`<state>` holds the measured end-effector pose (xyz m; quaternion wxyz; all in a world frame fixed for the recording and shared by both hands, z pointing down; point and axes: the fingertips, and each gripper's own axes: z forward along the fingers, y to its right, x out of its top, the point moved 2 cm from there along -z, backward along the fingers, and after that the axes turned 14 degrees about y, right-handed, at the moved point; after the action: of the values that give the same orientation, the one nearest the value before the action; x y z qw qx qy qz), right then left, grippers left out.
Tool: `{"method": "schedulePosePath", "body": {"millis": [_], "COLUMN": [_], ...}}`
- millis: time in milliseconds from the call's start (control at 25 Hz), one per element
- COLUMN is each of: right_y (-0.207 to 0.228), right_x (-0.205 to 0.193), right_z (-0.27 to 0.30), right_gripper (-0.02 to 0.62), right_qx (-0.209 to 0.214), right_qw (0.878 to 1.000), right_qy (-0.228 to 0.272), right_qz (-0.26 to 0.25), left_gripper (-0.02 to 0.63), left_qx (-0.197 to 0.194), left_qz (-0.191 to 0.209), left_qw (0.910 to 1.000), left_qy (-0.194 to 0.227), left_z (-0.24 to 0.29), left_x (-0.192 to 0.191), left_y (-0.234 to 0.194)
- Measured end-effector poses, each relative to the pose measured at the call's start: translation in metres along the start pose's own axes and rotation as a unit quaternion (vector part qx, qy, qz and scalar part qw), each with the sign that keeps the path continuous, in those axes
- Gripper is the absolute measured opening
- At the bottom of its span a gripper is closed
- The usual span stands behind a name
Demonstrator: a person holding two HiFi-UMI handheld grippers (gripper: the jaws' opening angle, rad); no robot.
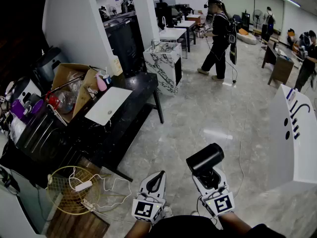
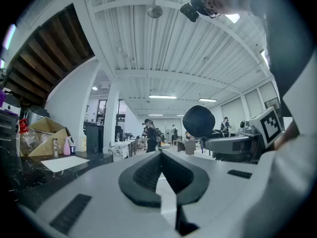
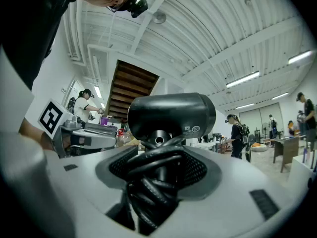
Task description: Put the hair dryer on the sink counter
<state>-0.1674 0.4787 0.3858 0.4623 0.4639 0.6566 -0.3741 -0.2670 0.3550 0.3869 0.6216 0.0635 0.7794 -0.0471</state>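
While hair dryer (image 1: 204, 157) rides aloft: carry steady, barrel level.
Right gripper (image 1: 208, 175): clamped on cord-wrapped handle.
Left gripper (image 1: 157, 178): pinched together, empty; free to steady.

black hair dryer (image 1: 204, 157), white right claw (image 1: 208, 175), pink bottle (image 1: 101, 82), black-veined white cabinet (image 1: 159, 69)

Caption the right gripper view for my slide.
Right tool grips a black hair dryer, its cord wound around the handle.
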Motion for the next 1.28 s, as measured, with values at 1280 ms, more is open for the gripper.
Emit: {"method": "schedulePosePath", "body": {"millis": [1280], "right_y": [-0.059], "right_x": [-0.072], "right_z": [0.100], "right_gripper": [0.253], "right_qx": [-0.010], "right_qw": [0.998], "right_qy": [-0.040], "right_qz": [0.046], "left_gripper": [-0.003], "left_qx": [-0.008], "left_qz": [-0.003], "left_qw": [0.9997], "left_qy": [-0.022], "left_z": [-0.017], "left_x": [-0.040], "left_y": [-0.128]}}
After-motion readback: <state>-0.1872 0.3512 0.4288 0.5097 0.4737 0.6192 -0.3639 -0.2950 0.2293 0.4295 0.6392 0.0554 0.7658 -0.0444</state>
